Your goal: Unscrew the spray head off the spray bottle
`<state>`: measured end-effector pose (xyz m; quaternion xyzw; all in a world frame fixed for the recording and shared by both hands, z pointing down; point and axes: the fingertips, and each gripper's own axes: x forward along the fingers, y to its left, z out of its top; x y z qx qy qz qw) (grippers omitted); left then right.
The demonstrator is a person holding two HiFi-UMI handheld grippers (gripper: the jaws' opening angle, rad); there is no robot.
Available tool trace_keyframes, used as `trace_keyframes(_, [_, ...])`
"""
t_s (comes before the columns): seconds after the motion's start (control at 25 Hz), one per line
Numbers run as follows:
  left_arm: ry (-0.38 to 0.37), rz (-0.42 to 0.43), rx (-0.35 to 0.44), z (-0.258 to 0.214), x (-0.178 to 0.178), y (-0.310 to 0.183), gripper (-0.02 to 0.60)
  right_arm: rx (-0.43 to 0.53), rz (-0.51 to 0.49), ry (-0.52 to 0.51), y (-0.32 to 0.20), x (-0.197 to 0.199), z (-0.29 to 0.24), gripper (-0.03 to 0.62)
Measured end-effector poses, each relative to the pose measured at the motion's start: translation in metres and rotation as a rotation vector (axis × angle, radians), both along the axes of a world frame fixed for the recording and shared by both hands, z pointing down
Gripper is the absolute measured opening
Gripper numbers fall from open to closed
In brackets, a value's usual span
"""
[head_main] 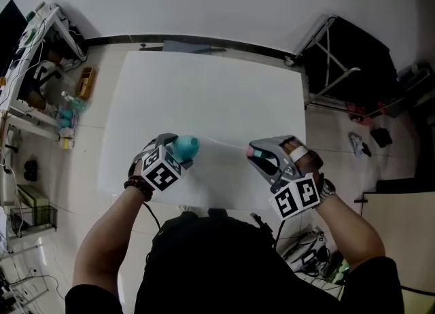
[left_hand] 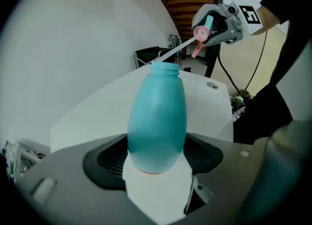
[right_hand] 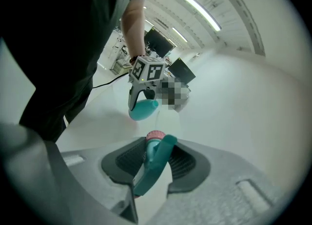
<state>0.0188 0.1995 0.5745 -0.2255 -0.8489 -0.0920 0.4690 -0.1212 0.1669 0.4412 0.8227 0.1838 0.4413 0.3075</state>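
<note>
Left gripper (left_hand: 156,158): we note the jaws closed on the fat lower end of the teal spray bottle (left_hand: 157,117), one ribbed pad against each flank. The bottle points away from this gripper, toward the other one. Its threaded neck (left_hand: 164,69) is bare, with no head on it.

Right gripper (right_hand: 155,168): jaws about half apart and clamped on the spray head (right_hand: 157,157), which sits edgewise between the pads. The pink collar (right_hand: 155,135) is at the far end and the teal trigger runs back toward the camera.

Between the two grippers: a thin white dip tube (left_hand: 174,50) runs from the spray head to the bottle mouth. We cannot tell whether its tip sits inside the neck or just at the rim. Head and bottle are otherwise apart, both held in the air.

Bottle contents: the wall is opaque, so nothing inside can be read.

Below both grippers: a bare white table (head_main: 204,95). Beyond the left gripper's outer side is cluttered shelving (head_main: 41,68) on the floor. Beyond the right gripper's outer side is a black folding stand (head_main: 340,54).
</note>
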Motion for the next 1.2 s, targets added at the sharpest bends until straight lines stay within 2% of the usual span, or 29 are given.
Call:
trace_keyframes(0.36, [-0.126, -0.102, 0.006, 0.0, -0.013, 0.004, 0.382, 0.27, 0.225, 0.231, 0.015, -0.002, 0.039, 0.121])
trace_keyframes(0.64, [-0.195, -0.148, 0.012, 0.005, -0.027, 0.006, 0.382, 0.546, 0.417, 0.43, 0.028, 0.011, 0.077, 0.121])
trace_keyframes(0.92, [-0.243, -0.183, 0.01, 0.008, -0.039, 0.008, 0.383, 0.729, 0.568, 0.537, 0.04, 0.02, 0.12, 0.121])
trace_keyframes(1.2, [-0.264, -0.19, 0.004, 0.012, -0.046, 0.007, 0.383, 0.852, 0.66, 0.612, 0.045, 0.022, 0.145, 0.121])
